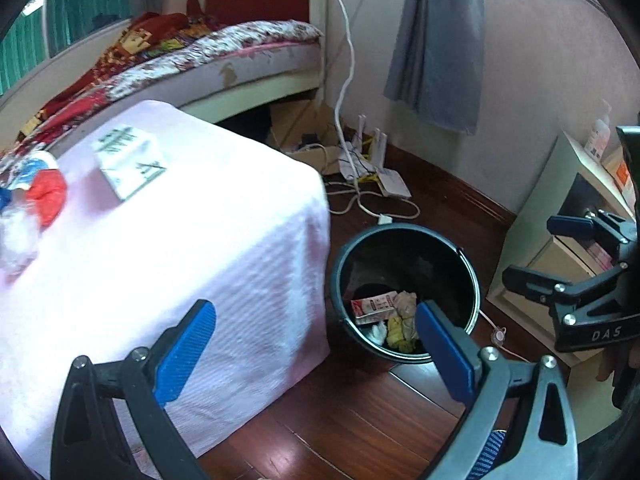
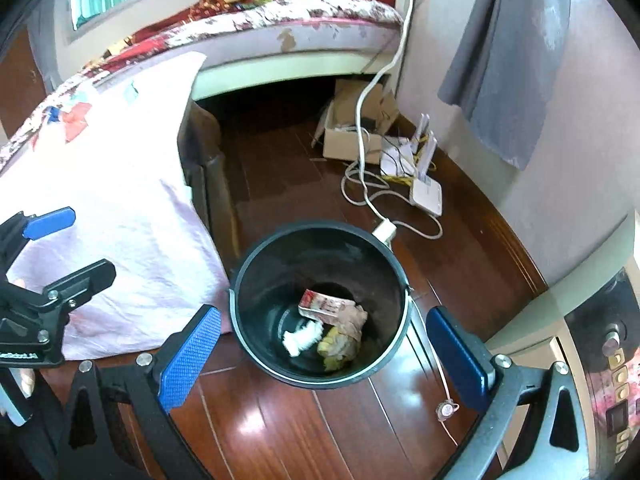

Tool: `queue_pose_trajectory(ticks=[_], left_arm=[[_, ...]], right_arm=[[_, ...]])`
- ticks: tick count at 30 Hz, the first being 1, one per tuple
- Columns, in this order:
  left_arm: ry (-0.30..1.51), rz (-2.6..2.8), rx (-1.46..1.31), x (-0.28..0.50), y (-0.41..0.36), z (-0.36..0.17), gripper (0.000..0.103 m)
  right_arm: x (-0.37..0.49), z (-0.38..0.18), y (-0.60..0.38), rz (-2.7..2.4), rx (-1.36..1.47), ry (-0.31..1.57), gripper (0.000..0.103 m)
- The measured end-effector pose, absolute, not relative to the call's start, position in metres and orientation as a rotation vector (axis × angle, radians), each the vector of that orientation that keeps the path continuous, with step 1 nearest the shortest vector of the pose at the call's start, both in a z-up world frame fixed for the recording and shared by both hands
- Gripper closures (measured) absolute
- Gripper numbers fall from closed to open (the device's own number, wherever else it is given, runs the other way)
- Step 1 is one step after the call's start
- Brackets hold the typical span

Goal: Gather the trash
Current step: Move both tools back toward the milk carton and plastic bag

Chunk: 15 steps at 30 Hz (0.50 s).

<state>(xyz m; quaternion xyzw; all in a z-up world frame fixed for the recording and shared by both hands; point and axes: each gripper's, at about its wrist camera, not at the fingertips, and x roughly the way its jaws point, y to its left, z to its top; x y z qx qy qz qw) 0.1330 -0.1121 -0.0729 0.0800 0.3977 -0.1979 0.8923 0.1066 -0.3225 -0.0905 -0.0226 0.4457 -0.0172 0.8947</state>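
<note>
Black bin (image 2: pixel 256 280), crumpled trash (image 2: pixel 340 340) inside

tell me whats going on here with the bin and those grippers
A person is collecting trash with two handheld grippers. Both the left gripper and the right gripper are open and empty above the black trash bin, which already holds a small carton and crumpled paper. More litter waits on the pink-covered table.

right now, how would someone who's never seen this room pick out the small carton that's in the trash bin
Find the table with the pink cloth; the black bin stands on the wooden floor just off its corner. The carton lies at the bottom of the bin, beside a white tissue wad and yellowish crumpled paper. It is the only boxy, flat-sided piece there, white with red print.
</note>
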Motion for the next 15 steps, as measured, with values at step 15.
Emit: queue_pose_trajectory(ticks=[15], left_arm=[[0.761,-0.272,0.116,0.127,-0.044,-0.047,0.002]], right_arm=[[0.121,-0.059,-0.256,0.089,-0.073,0.834,0.000]])
